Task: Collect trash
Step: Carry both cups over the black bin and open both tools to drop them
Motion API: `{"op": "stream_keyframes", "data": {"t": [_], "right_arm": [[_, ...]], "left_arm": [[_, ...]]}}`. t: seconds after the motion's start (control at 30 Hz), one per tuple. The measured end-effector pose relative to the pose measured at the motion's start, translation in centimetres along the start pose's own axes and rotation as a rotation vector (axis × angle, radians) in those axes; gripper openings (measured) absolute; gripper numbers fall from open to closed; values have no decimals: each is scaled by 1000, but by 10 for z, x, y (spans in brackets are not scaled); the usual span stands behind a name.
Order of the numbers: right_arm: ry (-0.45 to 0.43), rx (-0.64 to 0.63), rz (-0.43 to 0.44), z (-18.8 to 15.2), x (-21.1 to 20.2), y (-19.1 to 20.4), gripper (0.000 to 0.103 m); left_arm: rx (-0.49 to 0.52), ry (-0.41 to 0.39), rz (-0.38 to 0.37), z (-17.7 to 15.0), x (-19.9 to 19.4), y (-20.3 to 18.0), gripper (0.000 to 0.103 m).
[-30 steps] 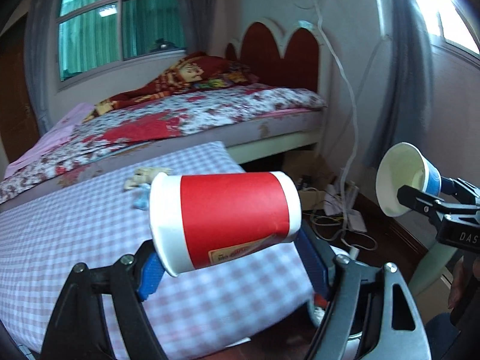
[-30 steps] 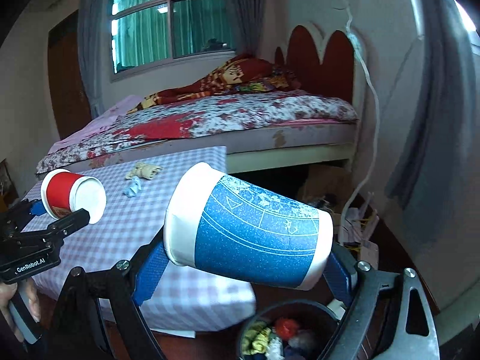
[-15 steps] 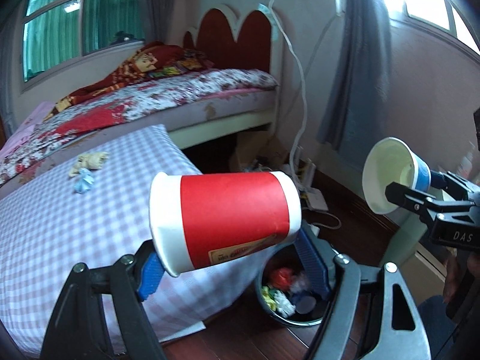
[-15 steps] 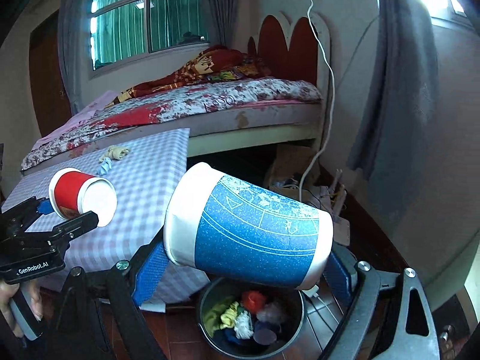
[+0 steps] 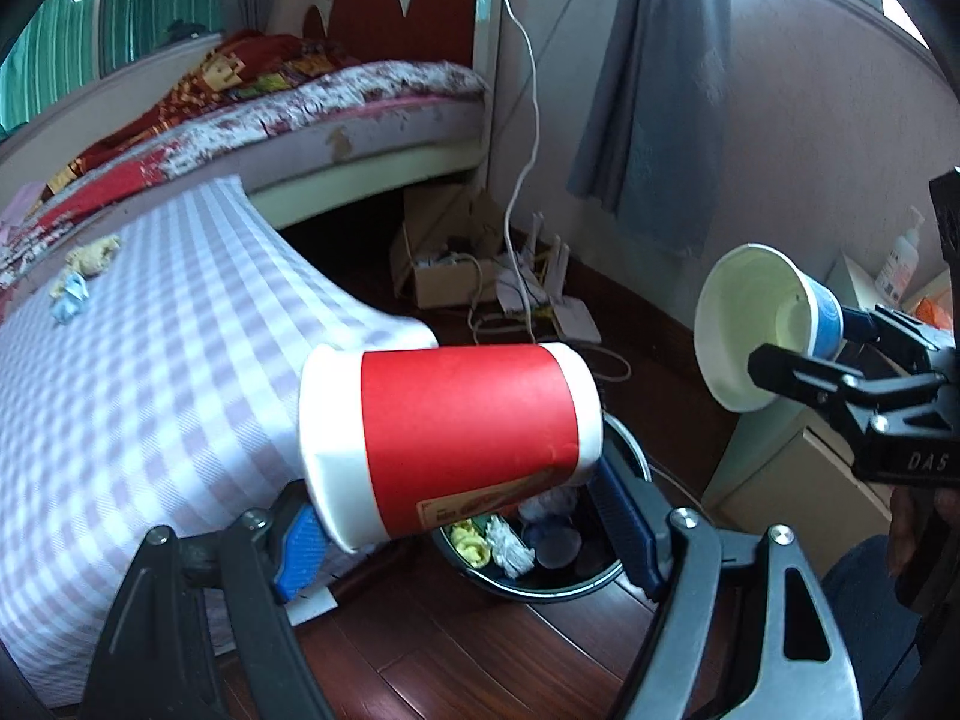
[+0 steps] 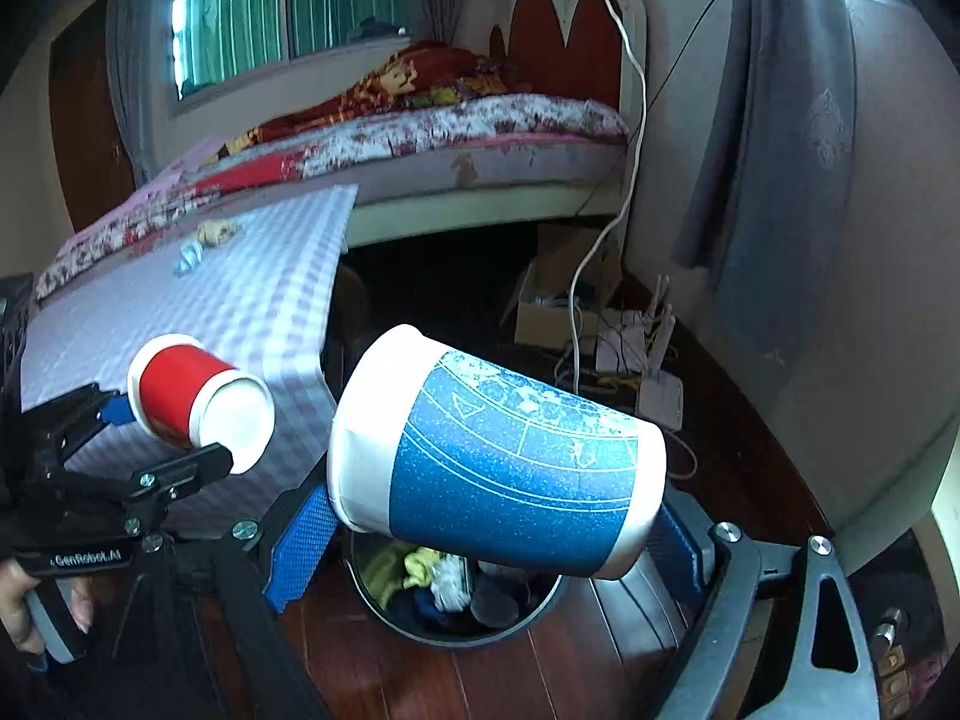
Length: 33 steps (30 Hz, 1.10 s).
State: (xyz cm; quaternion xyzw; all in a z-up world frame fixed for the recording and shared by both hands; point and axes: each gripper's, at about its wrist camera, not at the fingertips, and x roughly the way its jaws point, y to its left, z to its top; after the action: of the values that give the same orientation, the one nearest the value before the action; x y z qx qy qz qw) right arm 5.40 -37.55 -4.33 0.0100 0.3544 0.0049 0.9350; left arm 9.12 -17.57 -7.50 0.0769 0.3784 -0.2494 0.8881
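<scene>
We have the left tool (image 5: 456,540) clenched on a red paper cup with white rims (image 5: 450,438), which lies sideways between the blue pads (image 5: 297,552), its mouth toward our right. Our right tool (image 6: 486,546) grips a blue paper cup with a white line pattern (image 6: 510,468) the same way, on its side, wide mouth to our left. Both cups hang above a round black trash bin (image 6: 528,621) standing on the dark wooden floor (image 6: 558,678); in the left wrist view the bin sits just below and behind the red cup. Inside the bin we see crumpled paper, yellow and white (image 5: 495,543), with some dark scraps. To our left stands the worktop covered in lilac checked cloth (image 5: 150,360), and on its far end lie a crumpled tan wad (image 5: 93,255) and a small crumpled blue wrapper (image 5: 69,300), close together. A bed with a red headboard (image 5: 390,18) stands behind the worktop.
</scene>
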Motion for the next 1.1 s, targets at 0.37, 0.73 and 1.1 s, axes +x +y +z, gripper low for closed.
{"op": "stream_keyframes", "data": {"t": [0.37, 0.73, 1.1], "right_arm": [[76, 28, 43, -22, 32, -19, 91], [129, 66, 99, -21, 76, -21, 92], [215, 188, 137, -23, 118, -34, 102]], "left_arm": [[12, 91, -34, -14, 39, -22, 78], [-9, 140, -37, -18, 73, -27, 79], [-82, 202, -27, -30, 104, -19, 102]]}}
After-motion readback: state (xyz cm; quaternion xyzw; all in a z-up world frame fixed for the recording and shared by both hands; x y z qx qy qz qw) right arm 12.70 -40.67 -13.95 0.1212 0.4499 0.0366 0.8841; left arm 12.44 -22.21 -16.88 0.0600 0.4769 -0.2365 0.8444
